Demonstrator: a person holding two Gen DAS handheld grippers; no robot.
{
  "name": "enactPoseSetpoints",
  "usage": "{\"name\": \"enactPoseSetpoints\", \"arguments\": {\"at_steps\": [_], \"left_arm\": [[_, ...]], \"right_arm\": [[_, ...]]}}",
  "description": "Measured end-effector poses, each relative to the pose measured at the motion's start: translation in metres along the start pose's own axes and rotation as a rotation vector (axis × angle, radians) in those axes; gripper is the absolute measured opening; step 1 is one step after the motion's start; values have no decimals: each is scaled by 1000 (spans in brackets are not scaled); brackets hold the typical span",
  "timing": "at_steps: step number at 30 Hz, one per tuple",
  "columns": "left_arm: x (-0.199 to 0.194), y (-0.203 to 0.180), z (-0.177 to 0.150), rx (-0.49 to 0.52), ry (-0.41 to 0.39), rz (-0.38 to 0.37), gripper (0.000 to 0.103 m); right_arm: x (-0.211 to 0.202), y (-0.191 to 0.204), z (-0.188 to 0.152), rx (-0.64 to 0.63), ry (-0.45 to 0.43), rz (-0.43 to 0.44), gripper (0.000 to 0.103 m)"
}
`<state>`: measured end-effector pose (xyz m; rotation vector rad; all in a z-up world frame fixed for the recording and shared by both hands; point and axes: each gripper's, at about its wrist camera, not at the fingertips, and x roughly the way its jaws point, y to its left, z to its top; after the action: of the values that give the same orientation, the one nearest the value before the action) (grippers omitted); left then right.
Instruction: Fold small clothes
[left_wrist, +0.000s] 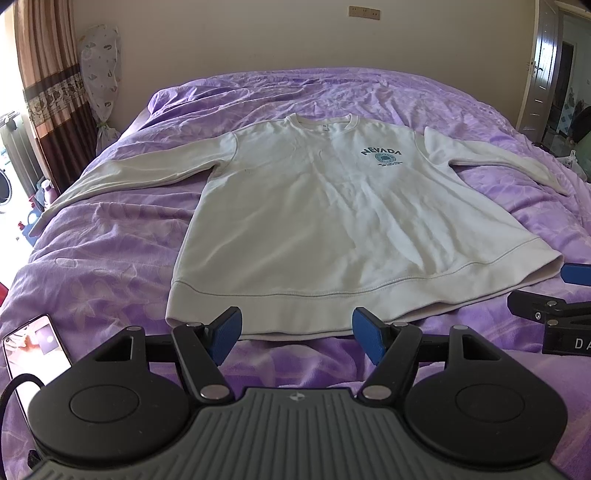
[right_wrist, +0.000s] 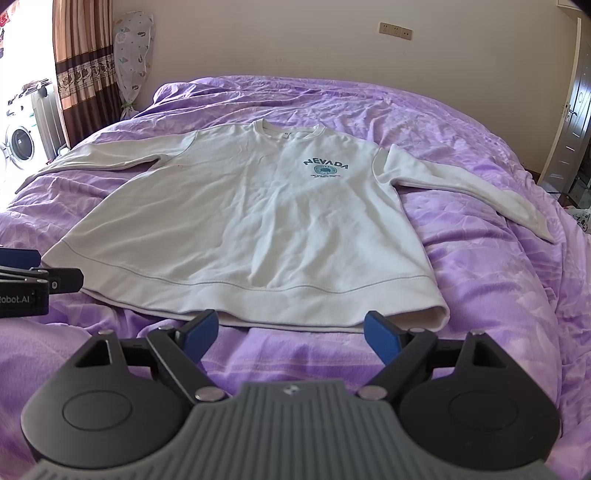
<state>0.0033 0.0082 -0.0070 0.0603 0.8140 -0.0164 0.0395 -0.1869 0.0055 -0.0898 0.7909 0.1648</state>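
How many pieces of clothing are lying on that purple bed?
1. A single white sweatshirt lies flat, front up, in the middle of the bed, sleeves spread to both sides. Nothing else shows, though the bed's edges run out of view.

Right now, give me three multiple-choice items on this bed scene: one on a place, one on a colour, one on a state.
1. Where does the phone lie?
A. On the sweatshirt
B. On the bedspread, left of the hem
C. By the collar

2. What colour is the bedspread?
A. Purple
B. Green
C. Grey

3. How does the sweatshirt lie?
A. Folded in half
B. Rolled up
C. Spread flat, sleeves out

Answers:
1 B, the left wrist view shows it lit, beside the hem's left corner.
2 A, purple cloth surrounds the sweatshirt in both views.
3 C, both sleeves stretch sideways; the left gripper and right gripper are open before the hem, holding nothing.
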Motion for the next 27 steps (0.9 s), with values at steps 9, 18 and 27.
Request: {"name": "enactPoseSetpoints", "arguments": {"at_steps": [9,18,27], "left_arm": [[0,-1,0,-1,0,2,80],[0,-1,0,-2,1,2,80],[0,-1,0,-3,1,1,80]], "right_arm": [[0,0,0,0,1,0,82],[0,0,0,0,2,1,82],[1,0,-1,1,3,2,82]]}}
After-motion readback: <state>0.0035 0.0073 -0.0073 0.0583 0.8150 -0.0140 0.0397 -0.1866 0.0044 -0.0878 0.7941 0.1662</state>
